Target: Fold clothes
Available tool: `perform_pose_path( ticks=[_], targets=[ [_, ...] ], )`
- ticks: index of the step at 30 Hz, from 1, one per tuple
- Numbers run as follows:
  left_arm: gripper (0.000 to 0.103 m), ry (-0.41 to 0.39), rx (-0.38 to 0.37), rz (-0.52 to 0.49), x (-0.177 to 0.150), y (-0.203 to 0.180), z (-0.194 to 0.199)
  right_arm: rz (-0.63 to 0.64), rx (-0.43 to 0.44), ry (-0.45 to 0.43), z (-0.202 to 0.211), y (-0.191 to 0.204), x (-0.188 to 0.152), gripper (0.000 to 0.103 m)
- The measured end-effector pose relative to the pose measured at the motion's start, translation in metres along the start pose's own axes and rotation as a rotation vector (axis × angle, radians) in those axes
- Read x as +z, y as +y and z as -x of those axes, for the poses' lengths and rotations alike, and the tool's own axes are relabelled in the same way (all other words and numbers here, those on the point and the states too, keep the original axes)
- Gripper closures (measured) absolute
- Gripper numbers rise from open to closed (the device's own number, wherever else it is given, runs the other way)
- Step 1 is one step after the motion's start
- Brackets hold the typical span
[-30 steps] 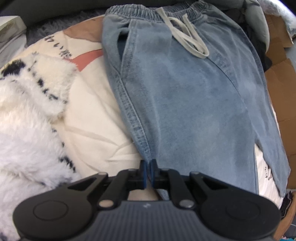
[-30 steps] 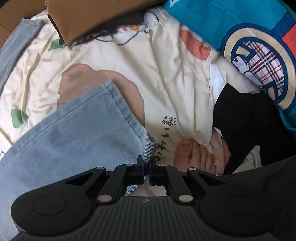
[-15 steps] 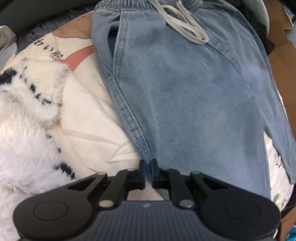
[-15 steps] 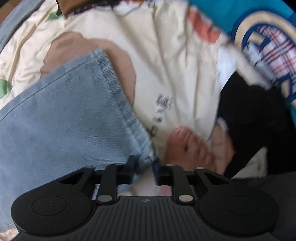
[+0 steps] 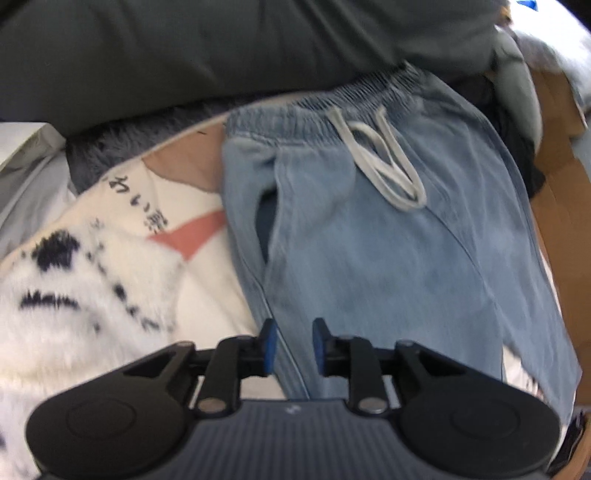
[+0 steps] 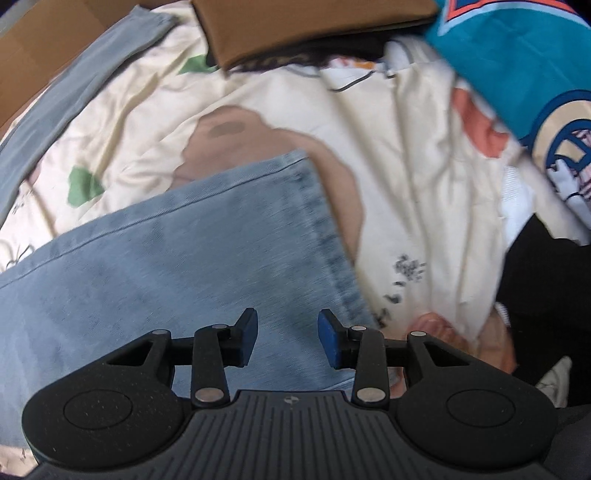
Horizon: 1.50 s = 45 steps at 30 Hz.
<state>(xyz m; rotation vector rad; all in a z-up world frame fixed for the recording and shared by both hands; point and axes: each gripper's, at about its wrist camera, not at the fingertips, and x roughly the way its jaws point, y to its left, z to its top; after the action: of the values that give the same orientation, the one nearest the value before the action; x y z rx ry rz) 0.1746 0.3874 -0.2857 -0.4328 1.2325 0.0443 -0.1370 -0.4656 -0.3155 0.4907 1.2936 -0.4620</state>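
Light blue denim trousers (image 5: pixel 388 251) lie flat on a cream printed sheet (image 5: pixel 199 295), elastic waistband and white drawstring (image 5: pixel 384 162) at the far end. My left gripper (image 5: pixel 294 349) hovers over the trousers' left side seam; its jaws are opening, with the seam lying below the gap and no pad pressing on it. In the right wrist view the trouser leg (image 6: pixel 184 266) ends in a stitched hem (image 6: pixel 325 236). My right gripper (image 6: pixel 288 339) is over that leg near the hem corner, jaws opening, the denim lying loose beneath them.
A white fluffy garment with black marks (image 5: pixel 74 295) lies left of the trousers. A dark grey cushion (image 5: pixel 221 51) runs along the back. Brown cardboard (image 5: pixel 561 229) is at the right. A teal printed cloth (image 6: pixel 517 66), a black garment (image 6: pixel 546 288), a brown fabric piece (image 6: pixel 295 26) and a person's toes (image 6: pixel 439 328) are nearby.
Both grippers, shut on the denim a second ago, have let it go and stand apart. The left gripper has pulled back, so the waistband and grey cushion show lower in view.
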Motion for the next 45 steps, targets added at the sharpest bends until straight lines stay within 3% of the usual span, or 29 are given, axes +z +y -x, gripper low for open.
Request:
perform_pose_path(
  ticks=[11,14,19,23,26,31,36,40,45],
  targets=[
    [0.074,0.01,0.029,0.042,0.017,0.017,-0.056,0.096,0.041,0.052,-0.014,0.03,-0.018,0.06],
    [0.061,0.017,0.043,0.036,0.017,0.019,-0.066,0.111,0.05,0.055,-0.015,0.034,-0.018,0.06],
    [0.057,-0.003,0.025,0.04,0.014,0.023,-0.072,0.117,0.062,0.052,-0.019,0.037,-0.017,0.06],
    [0.084,-0.013,0.014,0.023,0.014,0.023,-0.068,0.116,0.066,0.04,-0.021,0.037,-0.015,0.06],
    [0.091,-0.014,0.027,0.016,0.017,0.021,-0.057,0.113,0.062,0.016,-0.02,0.035,-0.007,0.06],
    [0.096,-0.042,0.092,-0.032,0.018,0.019,-0.045,0.092,0.044,-0.032,-0.02,0.021,0.016,0.06],
    [0.096,-0.023,0.101,-0.051,0.019,0.021,-0.046,0.076,0.021,-0.066,-0.025,0.003,0.038,0.059],
    [0.09,-0.01,0.128,-0.051,0.022,0.015,-0.037,0.045,0.025,-0.082,-0.03,-0.007,0.047,0.057],
    [0.091,-0.093,0.161,-0.136,0.029,-0.01,-0.013,0.08,0.091,-0.1,-0.034,0.004,0.047,0.057]
  ],
)
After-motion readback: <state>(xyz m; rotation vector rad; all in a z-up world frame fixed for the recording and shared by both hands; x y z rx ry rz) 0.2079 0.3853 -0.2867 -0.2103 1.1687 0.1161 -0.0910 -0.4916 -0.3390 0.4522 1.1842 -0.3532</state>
